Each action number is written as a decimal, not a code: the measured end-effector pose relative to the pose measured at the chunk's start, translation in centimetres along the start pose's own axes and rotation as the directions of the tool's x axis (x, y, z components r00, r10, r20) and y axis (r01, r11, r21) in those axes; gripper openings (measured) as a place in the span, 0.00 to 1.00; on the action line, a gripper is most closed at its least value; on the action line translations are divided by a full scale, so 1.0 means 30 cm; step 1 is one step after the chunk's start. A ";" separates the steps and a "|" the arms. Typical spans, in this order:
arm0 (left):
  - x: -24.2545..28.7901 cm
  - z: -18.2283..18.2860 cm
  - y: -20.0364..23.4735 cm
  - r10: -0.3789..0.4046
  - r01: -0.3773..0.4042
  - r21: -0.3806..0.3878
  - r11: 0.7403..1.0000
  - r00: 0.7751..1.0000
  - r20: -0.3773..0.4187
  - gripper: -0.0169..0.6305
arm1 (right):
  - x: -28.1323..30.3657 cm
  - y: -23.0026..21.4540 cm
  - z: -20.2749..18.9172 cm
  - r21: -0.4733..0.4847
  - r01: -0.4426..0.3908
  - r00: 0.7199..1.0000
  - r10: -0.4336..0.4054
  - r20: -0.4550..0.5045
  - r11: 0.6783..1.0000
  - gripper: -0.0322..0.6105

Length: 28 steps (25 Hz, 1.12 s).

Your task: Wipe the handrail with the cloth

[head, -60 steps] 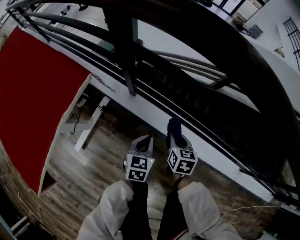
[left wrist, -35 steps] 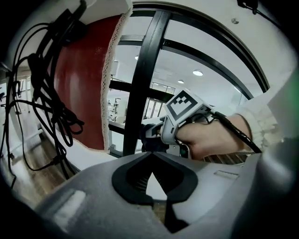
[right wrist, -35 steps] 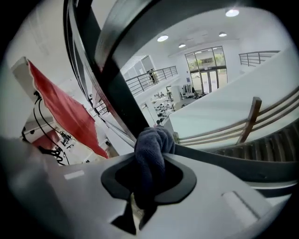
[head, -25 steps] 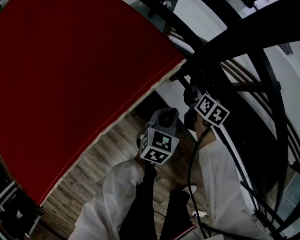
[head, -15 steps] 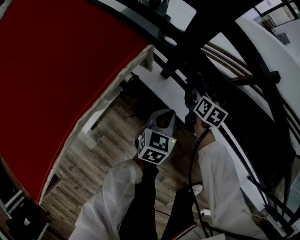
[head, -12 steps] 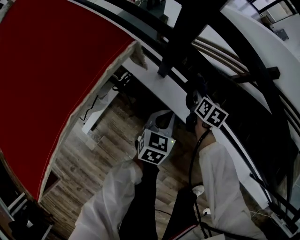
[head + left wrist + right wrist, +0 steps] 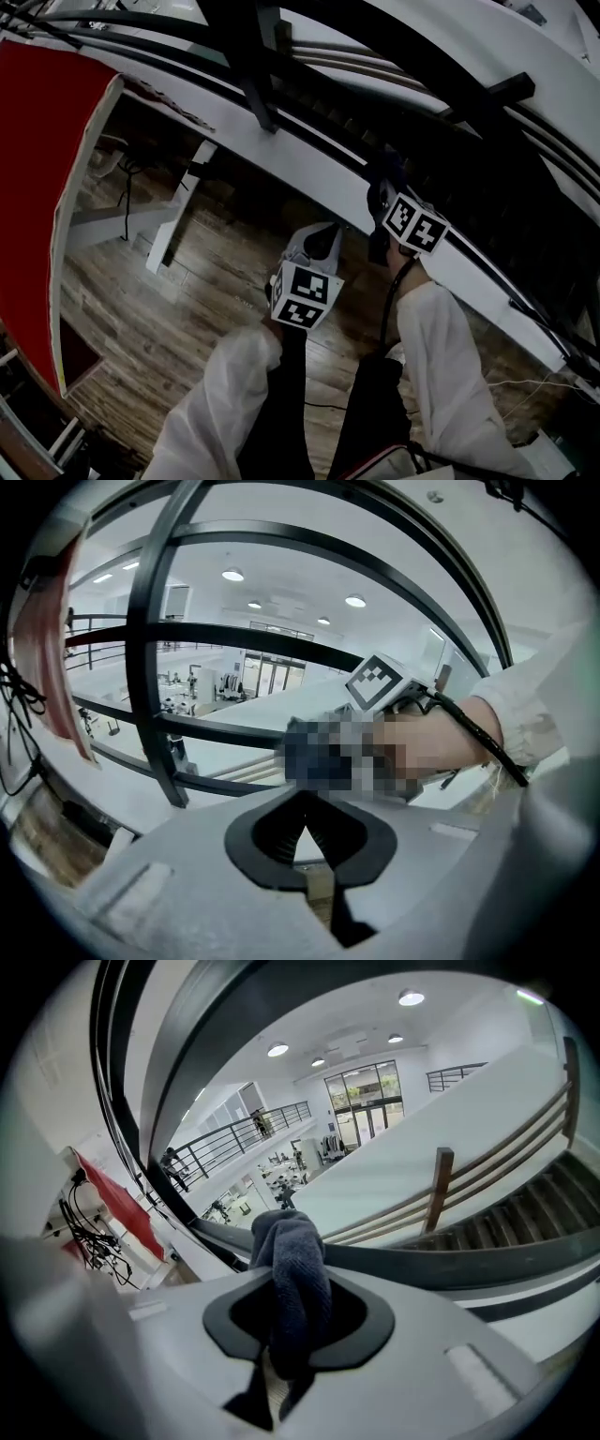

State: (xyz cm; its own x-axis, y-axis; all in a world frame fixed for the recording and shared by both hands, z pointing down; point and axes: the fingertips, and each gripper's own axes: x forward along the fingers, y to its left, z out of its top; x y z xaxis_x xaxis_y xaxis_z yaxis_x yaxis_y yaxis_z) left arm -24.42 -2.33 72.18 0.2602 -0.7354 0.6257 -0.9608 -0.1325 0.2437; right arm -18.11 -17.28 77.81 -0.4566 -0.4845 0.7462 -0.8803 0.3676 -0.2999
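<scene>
Bright white atrium with ceiling lights, wooden plank floor [image 7: 169, 309] below, red panel [image 7: 33, 206] at left, black curved handrail [image 7: 422, 56] overhead; right gripper [image 7: 382, 192], jaws pinching dark cloth [image 7: 298, 1279] just beside a lower rail; left gripper [image 7: 302, 829], jaws pressed together, empty

Cloth [image 7: 292, 1269]: dark terry, rough looped pile, matt. Handrail [image 7: 469, 1262]: dark, smooth, faint sheen, looks like painted metal. Floor [image 7: 159, 309]: wood planks, grainy, matt. Sleeves [image 7: 441, 347]: white woven fabric. Left gripper [image 7: 302, 836] shell: matt grey plastic.
</scene>
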 end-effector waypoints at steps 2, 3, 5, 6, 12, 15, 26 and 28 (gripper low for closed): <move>0.028 0.004 -0.097 -0.036 0.036 0.027 0.999 0.999 -0.012 0.03 | -0.053 -0.087 -0.012 0.010 0.023 1.000 -0.023 0.003 1.000 0.17; 0.042 0.008 -0.142 -0.053 0.054 0.042 0.998 0.998 -0.017 0.03 | -0.080 -0.131 -0.018 0.021 0.036 0.999 -0.036 0.007 0.999 0.17; 0.070 0.017 -0.225 -0.081 0.083 0.068 0.994 0.996 -0.027 0.03 | -0.130 -0.213 -0.028 0.045 0.055 0.998 -0.055 0.015 0.997 0.17; 0.084 0.021 -0.264 -0.093 0.095 0.078 0.992 0.995 -0.031 0.03 | -0.151 -0.250 -0.032 0.055 0.057 0.998 -0.058 0.020 0.997 0.17; 0.158 0.042 -0.489 -0.150 0.154 0.119 0.981 0.988 -0.043 0.03 | -0.282 -0.476 -0.072 0.100 0.086 0.995 -0.090 0.035 0.991 0.17; 0.191 0.043 -0.616 -0.184 0.191 0.152 0.970 0.981 -0.061 0.03 | -0.367 -0.617 -0.093 0.130 0.137 0.989 -0.143 0.038 0.982 0.17; 0.327 -0.015 -1.039 -0.260 0.283 0.227 0.932 0.957 -0.126 0.03 | -0.606 -1.075 -0.187 0.234 0.217 0.971 -0.234 0.049 0.948 0.17; 0.356 -0.025 -1.127 -0.268 0.294 0.232 0.927 0.954 -0.137 0.03 | -0.652 -1.160 -0.194 0.244 0.219 0.969 -0.239 0.055 0.945 0.17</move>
State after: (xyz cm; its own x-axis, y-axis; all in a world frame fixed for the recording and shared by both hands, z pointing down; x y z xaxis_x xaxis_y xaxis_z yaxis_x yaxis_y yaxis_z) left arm 10.91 -5.20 71.17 0.5186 -0.5749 0.6329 -0.8368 -0.4931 0.2378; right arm 22.20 -15.97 77.13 -0.2393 -0.6009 0.7627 -0.9631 0.0474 -0.2649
